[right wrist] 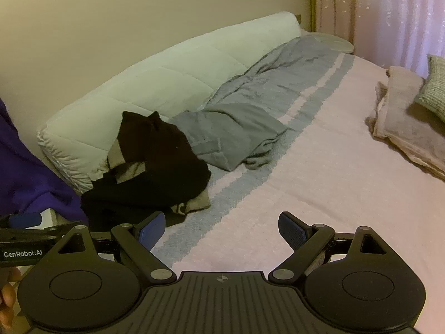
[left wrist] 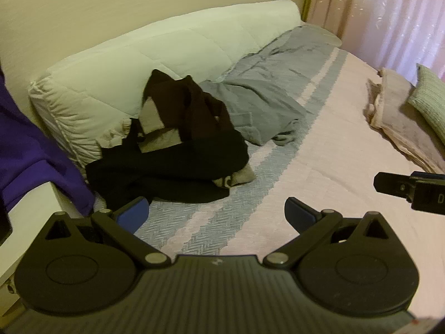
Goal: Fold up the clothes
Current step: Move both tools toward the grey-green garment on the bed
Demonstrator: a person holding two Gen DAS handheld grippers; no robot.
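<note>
A crumpled black and tan garment [left wrist: 178, 150] [right wrist: 155, 167] lies in a heap on the bed against the white quilted bolster. Beside it to the right sprawls a grey garment [left wrist: 258, 103] [right wrist: 239, 128]. My left gripper [left wrist: 217, 214] hovers open over the striped bedspread, just in front of the black heap, with nothing between its blue pads. My right gripper [right wrist: 221, 229] is also open and empty, a little right of the left one above the bedspread [right wrist: 319, 194]. Part of the right gripper [left wrist: 411, 190] shows at the edge of the left wrist view.
A white quilted bolster [left wrist: 139, 64] runs along the wall. A purple cloth [left wrist: 30, 150] hangs at the left over a white ledge [left wrist: 30, 222]. Folded beige blankets [right wrist: 406, 128] and a green cushion [right wrist: 434, 86] sit at the right. Pink curtains [right wrist: 389, 8] hang behind.
</note>
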